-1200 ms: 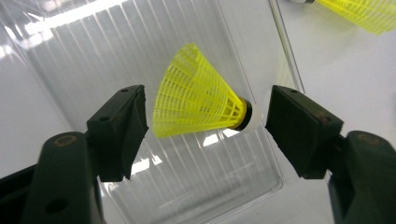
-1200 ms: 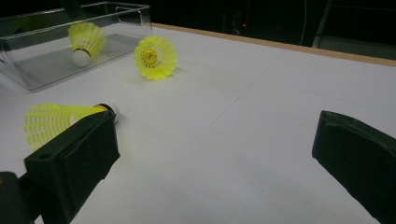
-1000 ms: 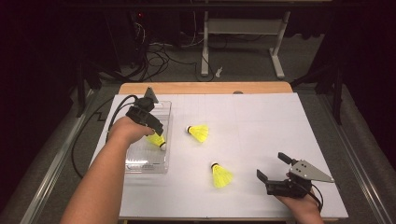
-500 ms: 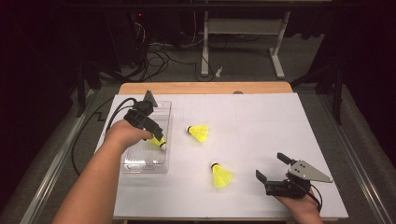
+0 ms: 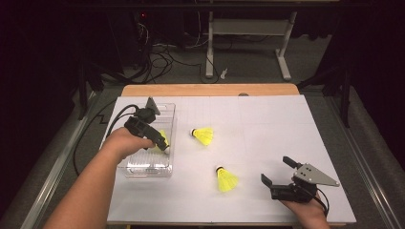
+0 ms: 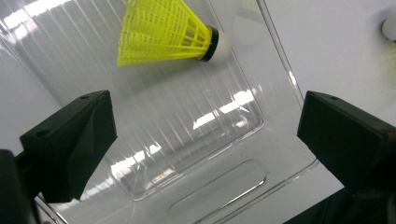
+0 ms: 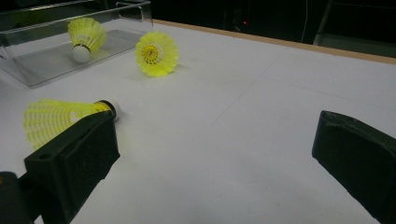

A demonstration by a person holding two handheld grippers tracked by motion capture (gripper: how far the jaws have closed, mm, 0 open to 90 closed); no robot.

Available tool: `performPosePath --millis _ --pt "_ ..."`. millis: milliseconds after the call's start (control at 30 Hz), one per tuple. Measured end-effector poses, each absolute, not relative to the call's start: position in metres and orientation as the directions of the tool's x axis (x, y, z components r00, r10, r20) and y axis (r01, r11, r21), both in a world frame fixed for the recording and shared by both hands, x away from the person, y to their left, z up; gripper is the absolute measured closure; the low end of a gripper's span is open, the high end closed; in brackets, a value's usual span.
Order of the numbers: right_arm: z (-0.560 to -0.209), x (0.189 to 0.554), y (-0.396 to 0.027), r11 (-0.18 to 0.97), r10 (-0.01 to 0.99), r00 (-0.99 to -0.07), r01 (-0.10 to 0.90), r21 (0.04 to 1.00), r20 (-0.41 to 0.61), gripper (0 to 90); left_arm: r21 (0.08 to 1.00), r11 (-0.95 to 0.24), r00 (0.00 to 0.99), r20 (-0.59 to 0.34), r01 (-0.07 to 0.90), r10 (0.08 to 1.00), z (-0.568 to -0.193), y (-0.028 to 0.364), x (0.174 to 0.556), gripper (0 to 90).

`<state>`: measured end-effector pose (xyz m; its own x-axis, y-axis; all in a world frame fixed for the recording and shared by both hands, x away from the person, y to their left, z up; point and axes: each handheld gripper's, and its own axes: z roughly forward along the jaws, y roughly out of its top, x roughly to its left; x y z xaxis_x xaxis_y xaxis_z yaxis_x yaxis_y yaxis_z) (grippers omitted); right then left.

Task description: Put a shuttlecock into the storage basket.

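A yellow shuttlecock (image 6: 168, 32) with a white cork lies on its side in a clear plastic tray (image 5: 143, 166) at the table's left. My left gripper (image 5: 165, 146) hovers over the tray, just short of that shuttlecock (image 5: 162, 138). Its jaws have just been opening and now stand wide apart with nothing between them (image 6: 205, 126). Two more yellow shuttlecocks lie on the white table: one in the middle (image 5: 204, 135), one nearer the front (image 5: 226, 179). My right gripper (image 5: 276, 170) rests open at the front right, with the nearer shuttlecock (image 7: 65, 119) beyond its left jaw.
The table is covered with white paper (image 5: 267, 129) and has a wooden far edge (image 5: 210, 89). A black cable (image 5: 112, 126) trails from the left gripper off the table's left side. Beyond the table, a dark floor holds a desk frame (image 5: 248, 47) and loose cables.
The left gripper's jaws have opened and let go of the shuttlecock, which now lies in the tray. The left hand has drawn back slightly. The right gripper has stayed still.
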<state>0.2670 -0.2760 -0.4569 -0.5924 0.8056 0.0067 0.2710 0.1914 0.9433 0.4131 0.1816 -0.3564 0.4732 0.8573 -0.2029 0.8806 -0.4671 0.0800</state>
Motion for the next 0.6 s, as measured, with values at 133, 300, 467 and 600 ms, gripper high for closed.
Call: performPosePath --millis 133,300,467,600 --pt "-0.456 0.266 -0.276 0.191 0.806 -0.592 0.268 0.944 0.005 1.1 0.072 -0.476 0.480 -0.211 0.876 0.851 -0.356 0.185 0.405 2.1" --pt "-0.456 0.266 -0.276 0.190 0.806 -0.591 0.268 0.944 0.006 1.1 0.070 -0.487 0.491 -0.189 0.871 0.850 -0.355 0.188 0.397 0.3" --pt "-0.456 0.266 -0.275 0.194 0.804 -0.594 0.265 0.945 0.002 1.1 0.080 -0.496 0.502 -0.193 0.865 0.843 -0.354 0.188 0.389 0.7" --pt "-0.456 0.266 -0.275 0.195 0.804 -0.594 0.264 0.945 0.001 1.2 0.075 -0.517 0.521 -0.184 0.853 0.833 -0.355 0.185 0.384 0.8"
